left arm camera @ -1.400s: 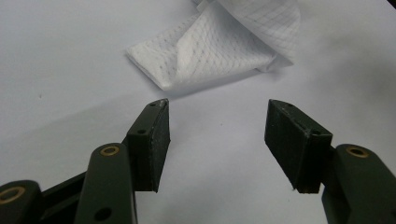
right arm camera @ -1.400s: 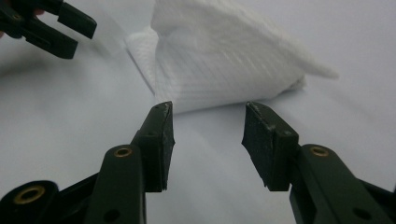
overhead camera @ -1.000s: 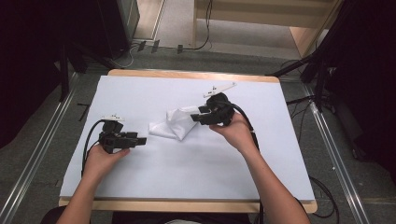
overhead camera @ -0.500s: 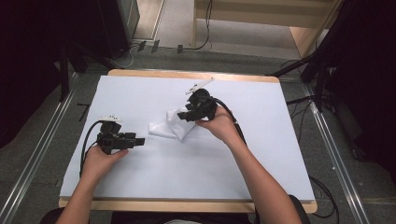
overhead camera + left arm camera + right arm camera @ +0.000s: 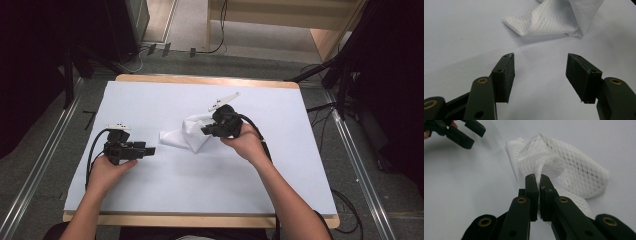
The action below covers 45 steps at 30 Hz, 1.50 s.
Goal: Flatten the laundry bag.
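A crumpled white cloth [image 5: 187, 132] with a fine mesh pattern lies near the middle of the white table [image 5: 165, 195]. My right gripper [image 5: 206, 131] sits at its right edge; its jaws have just been closing and now pinch a fold of the cloth [image 5: 549, 165], with the gripper [image 5: 538, 178] shut on it. My left gripper [image 5: 151, 150] rests low over the table to the left of the cloth, pointing toward it. Its jaws stand open [image 5: 540, 62] with bare table between them, and the cloth [image 5: 549, 20] lies a little ahead.
The white sheet covers a wooden table whose edge [image 5: 200, 220] shows at the front. Cables [image 5: 92, 150] trail from both grippers. Metal rails [image 5: 30, 185] run along both sides, with dark equipment and floor beyond the far edge.
My right gripper moved left onto the cloth, came down and back a little, and closed on a fold of it. The left gripper stayed where it was, open.
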Each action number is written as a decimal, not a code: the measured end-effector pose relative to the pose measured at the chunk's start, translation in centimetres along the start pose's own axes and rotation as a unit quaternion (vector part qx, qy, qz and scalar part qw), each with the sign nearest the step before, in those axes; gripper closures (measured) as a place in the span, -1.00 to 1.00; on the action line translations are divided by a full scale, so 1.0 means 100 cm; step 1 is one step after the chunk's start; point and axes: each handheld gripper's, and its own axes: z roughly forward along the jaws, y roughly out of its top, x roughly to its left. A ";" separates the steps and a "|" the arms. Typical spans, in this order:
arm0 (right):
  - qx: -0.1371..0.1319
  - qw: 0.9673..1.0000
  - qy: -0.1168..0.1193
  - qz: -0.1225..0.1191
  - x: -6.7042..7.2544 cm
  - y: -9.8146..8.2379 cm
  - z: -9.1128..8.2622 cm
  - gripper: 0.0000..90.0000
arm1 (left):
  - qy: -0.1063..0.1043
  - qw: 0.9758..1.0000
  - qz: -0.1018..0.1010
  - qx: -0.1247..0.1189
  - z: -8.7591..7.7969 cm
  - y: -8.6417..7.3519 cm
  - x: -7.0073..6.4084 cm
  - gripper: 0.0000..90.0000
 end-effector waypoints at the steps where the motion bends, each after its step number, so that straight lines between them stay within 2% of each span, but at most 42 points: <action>1: 0.001 1.000 0.002 0.004 0.000 -0.003 -0.002 0.96 | 0.001 1.000 0.000 0.001 0.000 0.001 0.000 -0.09; 7: 0.002 1.000 0.011 0.010 0.002 -0.023 -0.009 0.95 | -0.002 1.000 0.001 -0.001 0.001 0.003 0.001 -0.09; 16: 0.005 1.000 0.002 0.012 0.006 -0.054 -0.017 0.94 | -0.008 1.000 0.007 0.003 0.006 0.009 -0.001 -0.09; 24: 0.004 1.000 0.004 0.027 0.008 -0.071 -0.021 0.93 | -0.014 1.000 0.012 0.007 0.010 0.013 -0.002 -0.08; 32: 0.028 0.999 -0.004 0.042 0.006 -0.096 -0.022 0.89 | -0.020 1.000 0.014 0.007 0.016 0.019 -0.003 -0.09; 34: 0.032 0.999 -0.005 0.038 0.006 -0.100 -0.021 0.86 | -0.022 1.000 0.016 0.010 0.018 0.021 -0.003 -0.09; 38: 0.044 0.998 -0.007 0.054 0.005 -0.108 -0.024 0.75 | -0.026 0.999 0.018 0.010 0.021 0.024 -0.003 -0.09; 42: 0.029 0.998 -0.012 0.061 0.003 -0.112 -0.037 0.56 | -0.027 0.999 0.018 0.014 0.023 0.027 -0.004 -0.09; 44: 0.022 0.997 -0.014 0.067 0.004 -0.112 -0.042 0.54 | -0.028 0.999 0.019 0.013 0.024 0.027 -0.004 -0.09; 45: 0.001 0.998 -0.017 0.068 0.004 -0.109 -0.052 0.48 | -0.028 0.999 0.020 0.013 0.024 0.028 -0.004 -0.09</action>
